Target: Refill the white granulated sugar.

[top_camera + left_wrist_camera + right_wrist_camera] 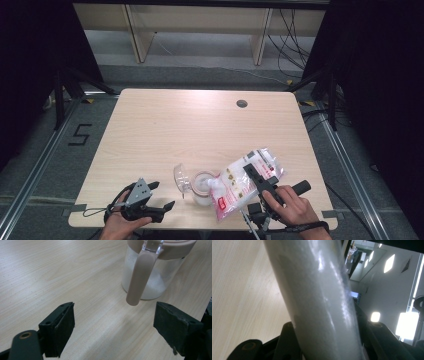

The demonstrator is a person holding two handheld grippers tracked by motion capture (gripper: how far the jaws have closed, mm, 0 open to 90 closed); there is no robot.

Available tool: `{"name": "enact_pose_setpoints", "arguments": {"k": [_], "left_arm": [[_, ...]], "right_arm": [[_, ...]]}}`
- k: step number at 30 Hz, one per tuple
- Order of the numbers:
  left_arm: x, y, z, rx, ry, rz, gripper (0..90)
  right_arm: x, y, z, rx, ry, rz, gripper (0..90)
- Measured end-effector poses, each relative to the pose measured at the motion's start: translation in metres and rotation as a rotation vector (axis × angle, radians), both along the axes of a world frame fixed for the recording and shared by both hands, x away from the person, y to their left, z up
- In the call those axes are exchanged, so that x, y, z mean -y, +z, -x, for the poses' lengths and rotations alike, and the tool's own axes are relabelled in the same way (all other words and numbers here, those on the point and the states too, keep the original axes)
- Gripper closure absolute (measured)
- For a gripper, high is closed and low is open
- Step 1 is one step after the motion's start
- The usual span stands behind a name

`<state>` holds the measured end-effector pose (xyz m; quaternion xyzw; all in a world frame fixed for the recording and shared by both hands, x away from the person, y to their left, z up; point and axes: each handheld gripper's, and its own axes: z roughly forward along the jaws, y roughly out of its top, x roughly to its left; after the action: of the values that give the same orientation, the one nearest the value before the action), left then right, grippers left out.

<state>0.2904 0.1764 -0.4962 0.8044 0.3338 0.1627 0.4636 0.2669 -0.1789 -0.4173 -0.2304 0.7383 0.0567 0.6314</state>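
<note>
Right tongs (260, 181) pinch a clear plastic bag of white powder (243, 181), tilted with its corner over the open jar (202, 187) near the tabletop's (200, 125) front edge. Left tongs (160, 196) sit spread and empty just left of the jar, whose flipped-up lid (181, 176) leans aside.

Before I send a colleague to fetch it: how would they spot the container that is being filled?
Go to the near edge of the light wooden table, between the person's two hands. The clear jar stands there, part full of white grains, with a beige rim and hinged lid flipped open. Unlike the soft plastic bag tilted over it in the right gripper, it is rigid and upright.
</note>
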Motion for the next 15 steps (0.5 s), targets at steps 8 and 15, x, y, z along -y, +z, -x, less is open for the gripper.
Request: {"name": "enact_pose_setpoints", "arguments": {"k": [8,15], "left_arm": [[0.0000,-0.0001,0.0000,-0.002,-0.001,-0.002,16.9],[0.0001,-0.0003,-0.0002,0.000,0.000,-0.003,16.9]], "right_arm": [[-0.0042,-0.0019,0.0003,-0.009,0.007,0.009,63.9],[-0.0056,-0.0032,-0.0017,-0.019,0.003,0.002,64.7]]}}
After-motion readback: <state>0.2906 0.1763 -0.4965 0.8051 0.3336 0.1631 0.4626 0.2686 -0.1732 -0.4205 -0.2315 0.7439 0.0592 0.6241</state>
